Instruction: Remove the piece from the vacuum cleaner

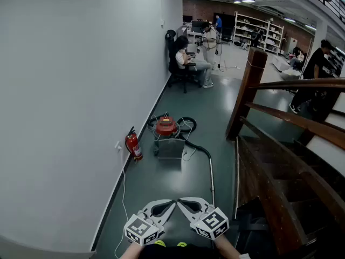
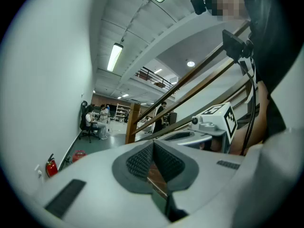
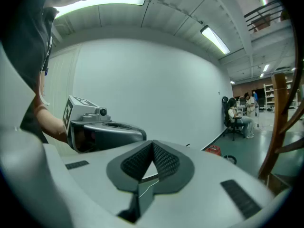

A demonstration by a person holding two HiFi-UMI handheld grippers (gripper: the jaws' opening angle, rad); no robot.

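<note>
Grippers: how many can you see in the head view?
2. The left gripper is at the bottom, just left of the middle. The right gripper is beside it on the right, with their tips nearly meeting. Both are shut with nothing in them. None looks hidden.

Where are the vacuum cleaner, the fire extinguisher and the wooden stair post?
vacuum cleaner (image 1: 166, 127), head view, on its red top.
fire extinguisher (image 1: 133, 145), head view, on its red body.
stair post (image 1: 246, 94), head view, on the middle of the post.
</note>
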